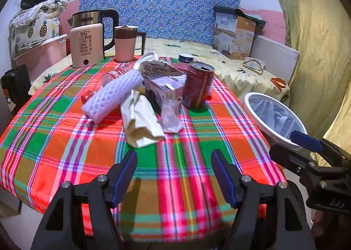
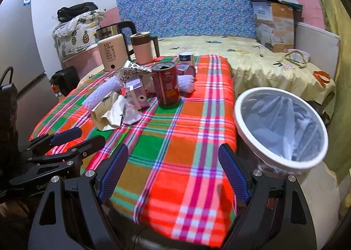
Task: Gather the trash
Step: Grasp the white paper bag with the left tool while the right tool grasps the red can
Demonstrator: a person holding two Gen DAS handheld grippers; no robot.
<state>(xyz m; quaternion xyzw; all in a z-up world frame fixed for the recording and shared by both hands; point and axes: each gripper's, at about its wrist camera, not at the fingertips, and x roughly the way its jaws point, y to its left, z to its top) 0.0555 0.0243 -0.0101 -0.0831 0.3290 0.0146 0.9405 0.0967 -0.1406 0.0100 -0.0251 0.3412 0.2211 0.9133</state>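
Note:
A pile of trash lies mid-table on the plaid cloth (image 1: 65,147): a red can (image 1: 198,85) (image 2: 165,83) standing upright, a purple carton (image 1: 163,90) (image 2: 136,94), a white foam net sleeve (image 1: 111,94) (image 2: 102,92), a crumpled cream paper bag (image 1: 140,120) (image 2: 108,114) and a clear plastic wrapper (image 1: 171,116). A white bin (image 2: 280,127) (image 1: 274,116) lined with a plastic bag stands off the table's right edge. My left gripper (image 1: 174,162) is open and empty, just short of the pile. My right gripper (image 2: 173,158) is open and empty over the near cloth.
At the table's far left stand a kettle with a pink base (image 1: 87,39) and a pink mug (image 1: 126,41). A small tin (image 2: 186,57) sits behind the can. Behind is a bed (image 2: 263,63) with a box (image 2: 274,24), and a fridge (image 2: 19,52) at left.

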